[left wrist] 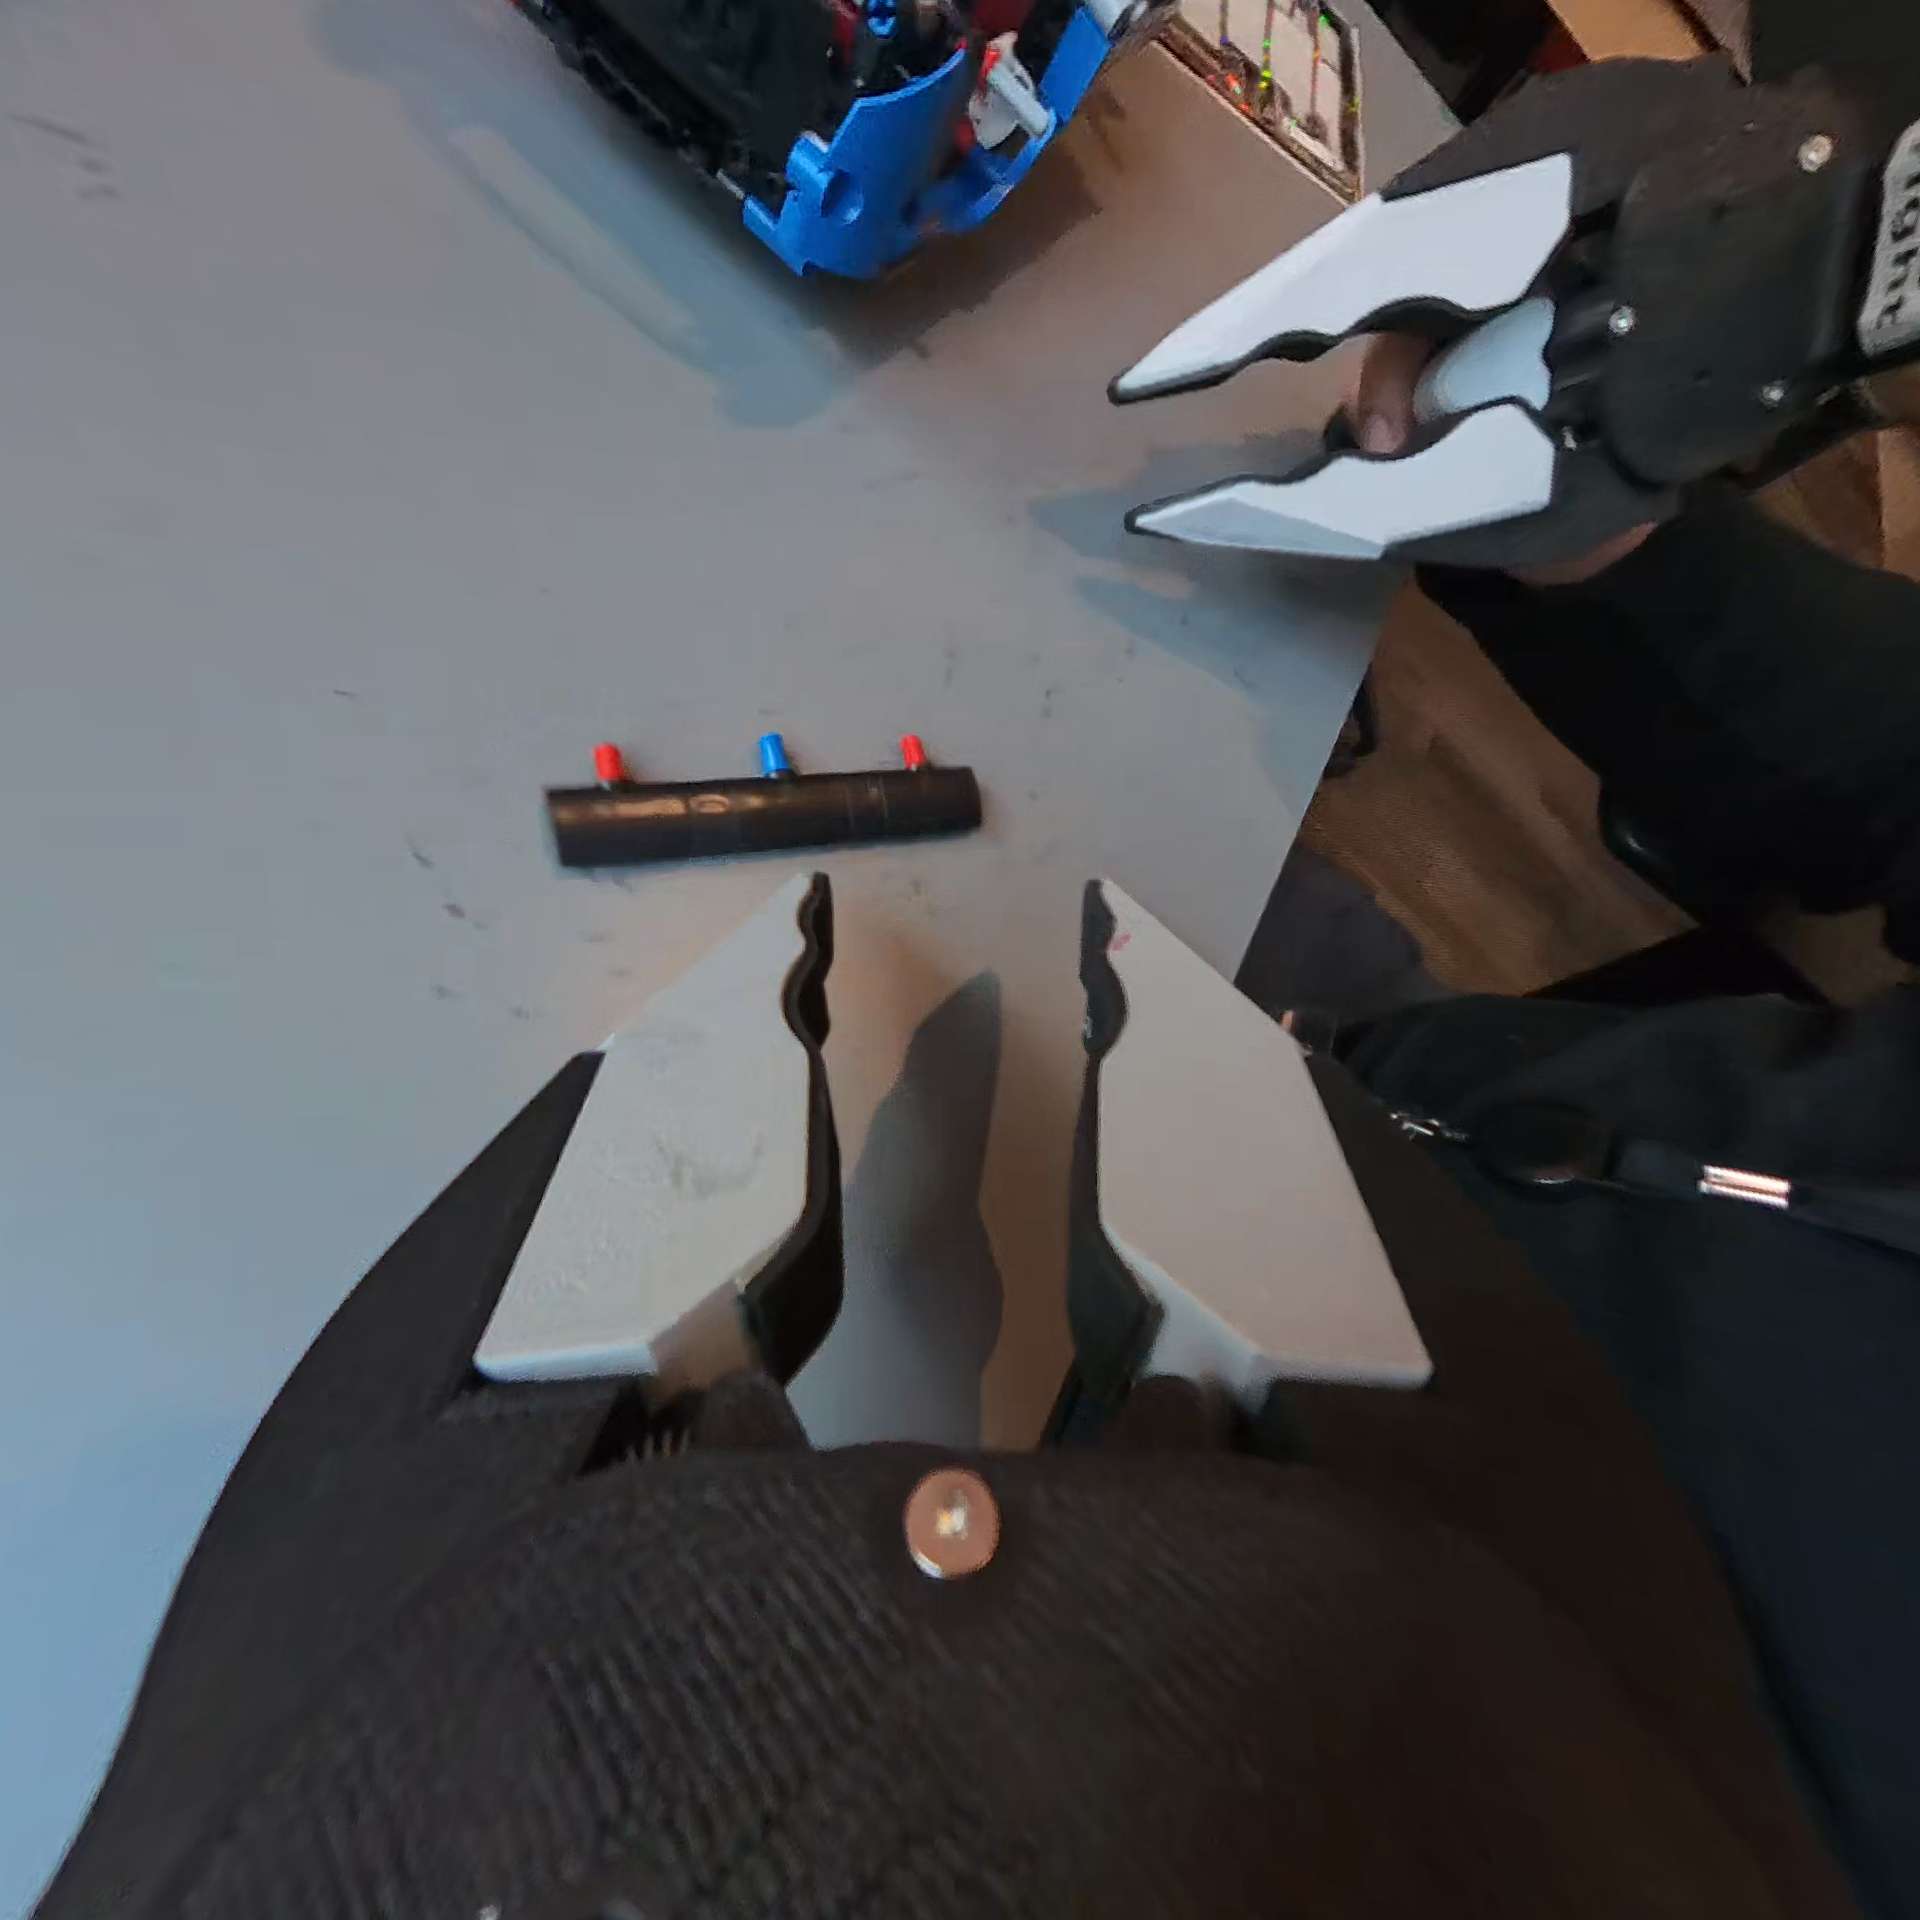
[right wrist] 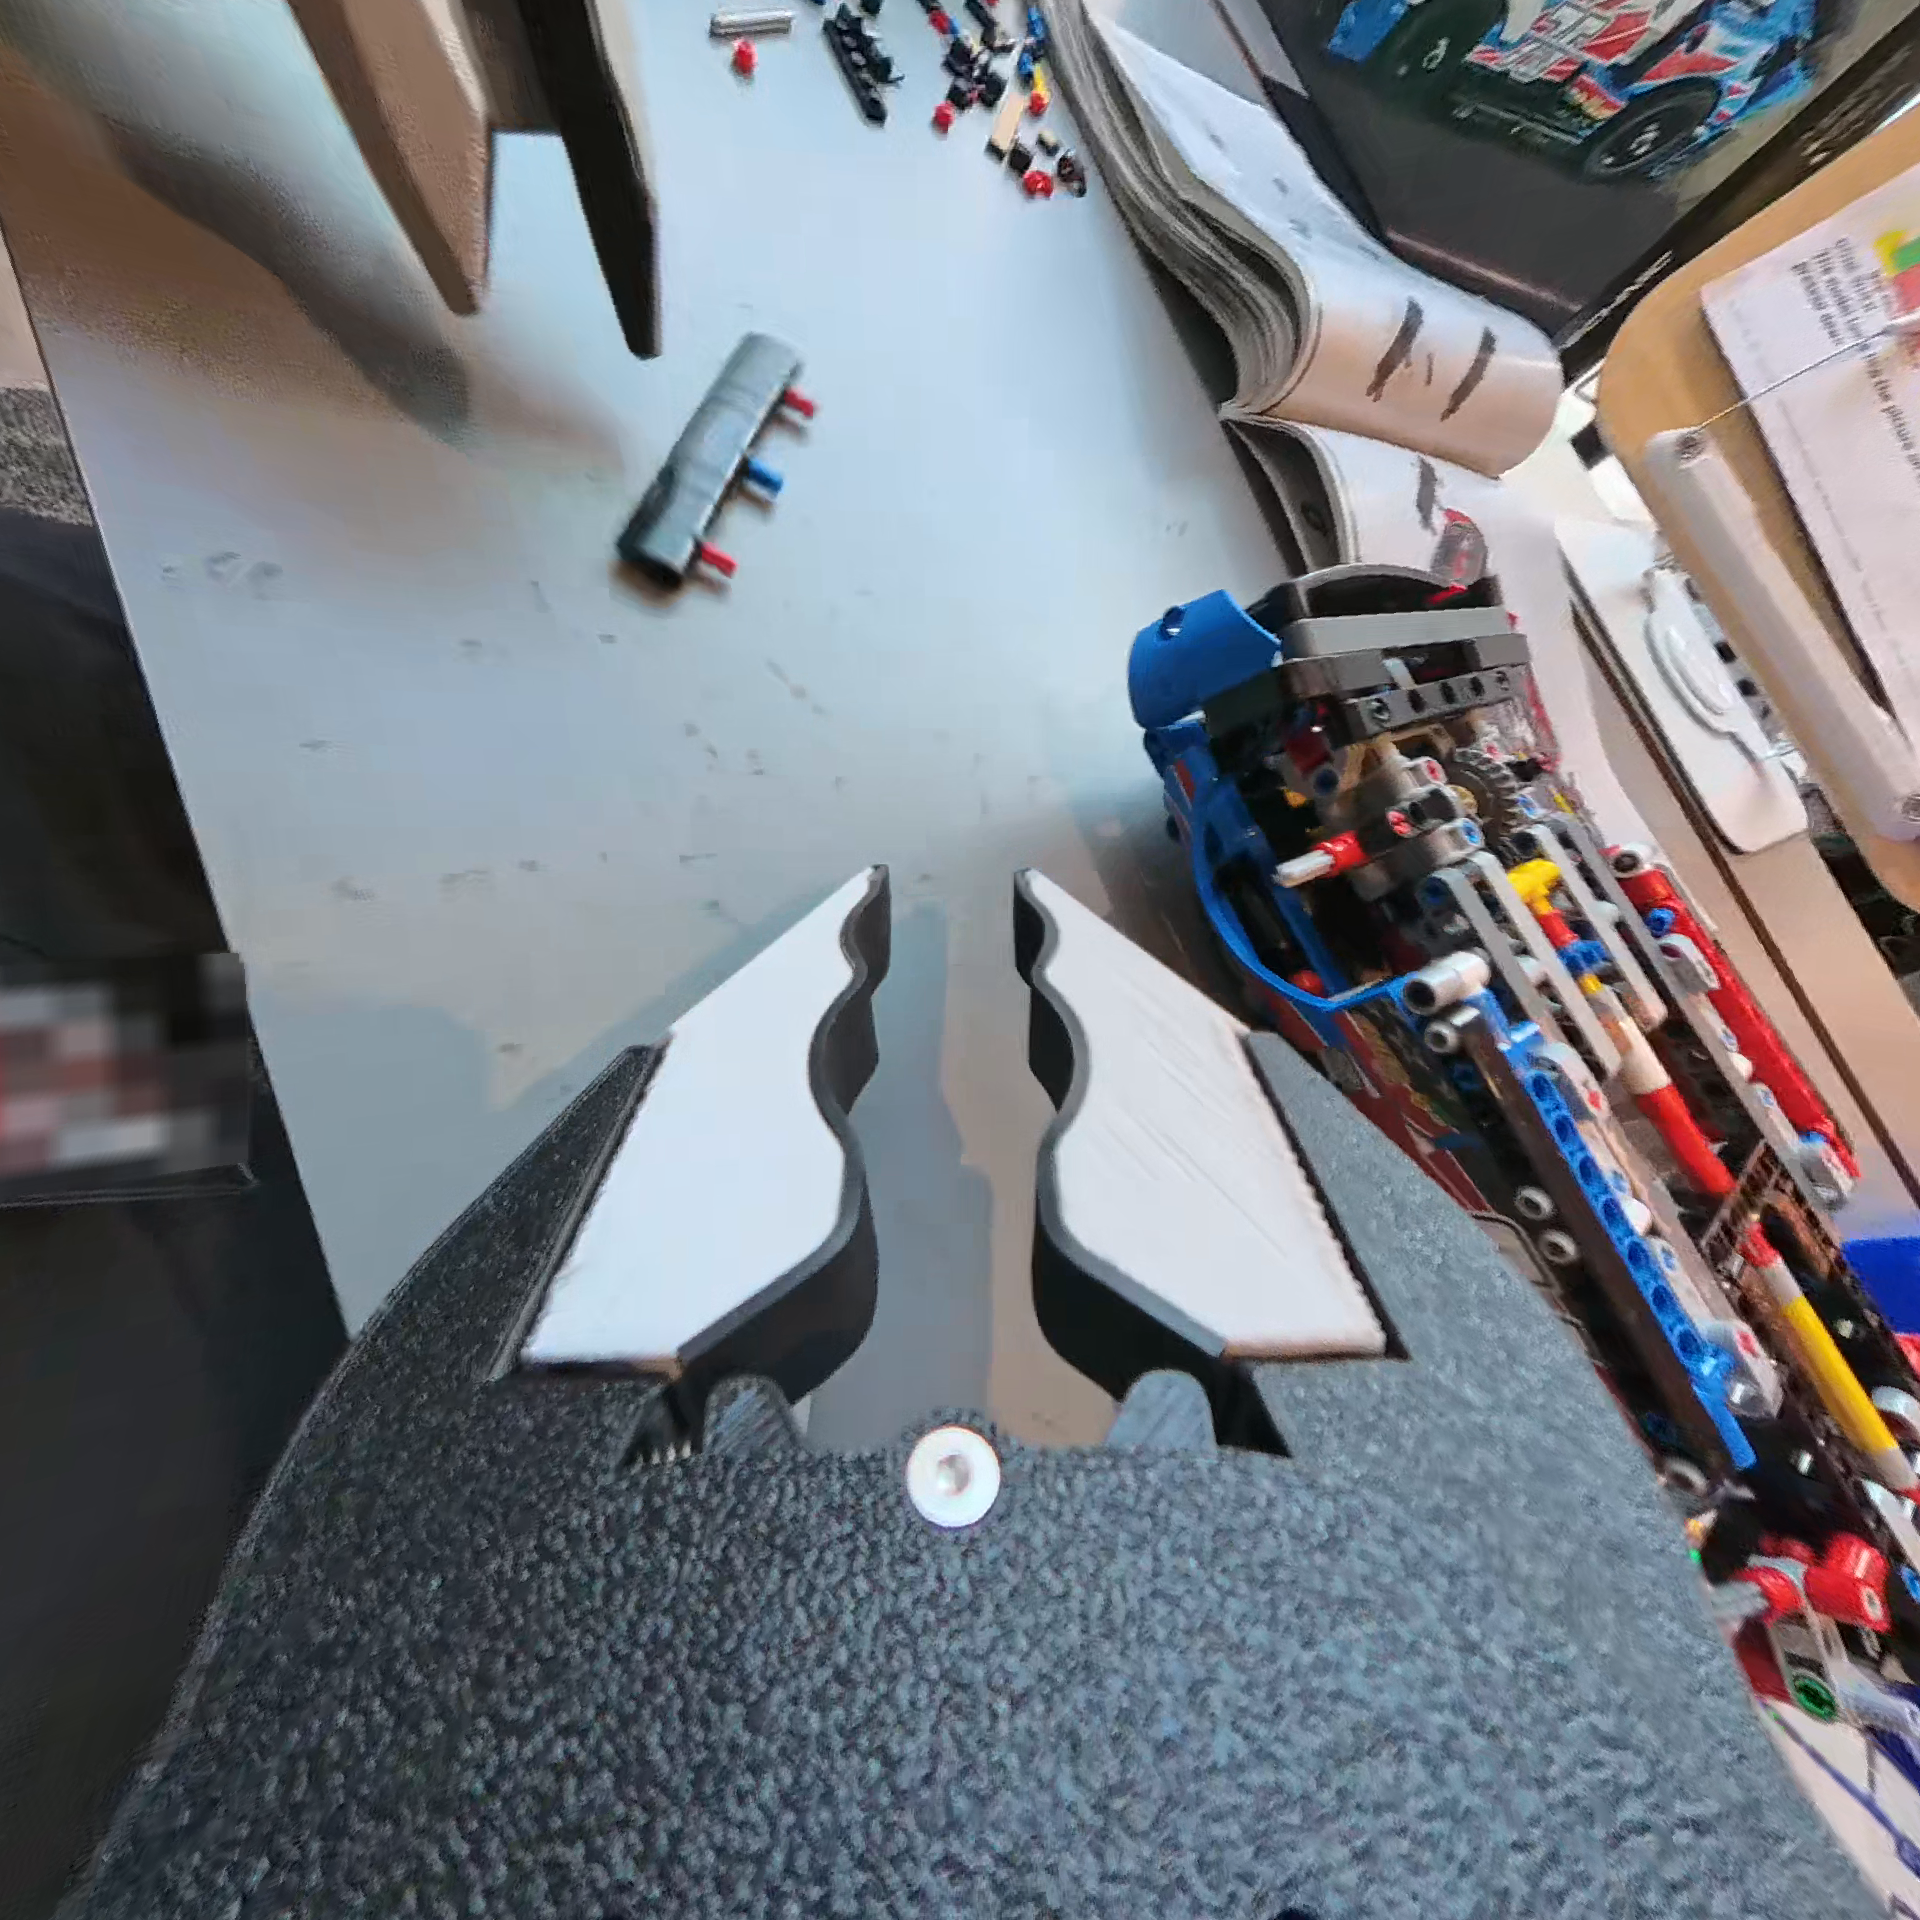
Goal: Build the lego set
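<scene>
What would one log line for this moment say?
left gripper: open, empty, near black beam | right gripper: open, empty | beam: on table, three pins | car model: untouched

Bright, even light with soft shadows on the table (left wrist: pixel 312 520); wide-angle edges bend and blur.

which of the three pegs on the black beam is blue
The middle peg on the black beam is blue; the two end pegs flanking it are red.
</scene>
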The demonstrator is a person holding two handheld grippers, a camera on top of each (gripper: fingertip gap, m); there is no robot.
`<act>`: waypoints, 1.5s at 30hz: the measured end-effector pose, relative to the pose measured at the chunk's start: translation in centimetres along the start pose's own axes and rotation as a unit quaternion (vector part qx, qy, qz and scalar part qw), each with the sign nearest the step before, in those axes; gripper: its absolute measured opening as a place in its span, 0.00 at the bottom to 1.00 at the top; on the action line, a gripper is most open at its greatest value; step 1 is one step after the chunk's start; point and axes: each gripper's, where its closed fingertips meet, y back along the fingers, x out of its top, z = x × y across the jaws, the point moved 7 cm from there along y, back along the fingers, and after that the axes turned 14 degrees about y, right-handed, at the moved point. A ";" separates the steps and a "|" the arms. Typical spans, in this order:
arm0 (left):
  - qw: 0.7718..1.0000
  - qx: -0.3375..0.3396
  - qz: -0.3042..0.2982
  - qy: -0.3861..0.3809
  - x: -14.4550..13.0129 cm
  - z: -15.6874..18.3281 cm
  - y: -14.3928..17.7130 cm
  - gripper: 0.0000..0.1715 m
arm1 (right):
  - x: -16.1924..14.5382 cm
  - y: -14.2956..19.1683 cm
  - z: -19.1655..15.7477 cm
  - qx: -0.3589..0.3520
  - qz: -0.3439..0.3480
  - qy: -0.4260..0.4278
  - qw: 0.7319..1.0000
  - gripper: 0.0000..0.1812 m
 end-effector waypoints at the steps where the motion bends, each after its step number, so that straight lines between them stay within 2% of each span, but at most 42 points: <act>1: 1.000 -0.005 0.007 -0.013 0.1 0.2 0.2 0.27 | -0.1 0.2 0.3 -0.003 0.009 -0.004 1.000 0.13; 4: 0.998 -0.006 0.055 -0.032 1.0 -0.2 1.2 0.26 | -0.6 0.9 1.3 -0.027 0.038 -0.028 0.999 0.13; 7: 0.997 0.043 0.047 -0.043 0.9 -1.9 1.1 0.29 | -1.0 1.6 1.9 -0.034 0.069 -0.050 0.996 0.13; 13: 0.984 0.054 0.105 -0.135 0.9 -1.1 1.3 0.32 | -1.7 2.9 3.1 -0.073 0.116 -0.052 0.989 0.11; 16: 0.981 0.056 0.094 -0.161 0.9 -1.2 1.2 0.32 | -2.0 2.9 3.8 -0.074 0.119 -0.080 0.987 0.12; 21: 0.972 0.031 0.101 -0.209 1.4 -0.9 1.0 0.24 | -2.4 2.9 4.7 -0.086 0.126 -0.099 0.983 0.12; 25: 0.959 0.000 0.163 -0.233 2.0 -0.5 2.1 0.15 | -2.6 3.0 5.1 -0.096 0.131 -0.105 0.981 0.11; 28: 0.955 -0.013 0.190 -0.226 2.1 -0.5 2.8 0.15 | -2.7 3.1 5.5 -0.102 0.141 -0.118 0.978 0.11; 33: 0.957 -0.011 0.176 -0.229 2.1 -0.5 2.5 0.16 | -2.9 2.6 6.3 -0.116 0.139 -0.125 0.975 0.15; 36: 0.956 -0.010 0.177 -0.235 2.0 -0.4 2.5 0.16 | -2.0 2.1 6.1 -0.115 0.149 -0.121 0.975 0.17; 39: 0.955 -0.008 0.181 -0.236 2.0 -0.4 2.5 0.15 | 0.6 1.2 6.0 -0.098 0.164 -0.116 0.975 0.15; 43: 0.954 -0.008 0.182 -0.238 2.0 -0.3 2.6 0.15 | 4.3 -0.6 7.7 -0.056 0.125 -0.089 0.987 0.19; 45: 0.954 -0.005 0.184 -0.237 2.0 -0.3 2.6 0.14 | 4.9 -1.7 8.7 -0.015 0.085 -0.062 0.994 0.19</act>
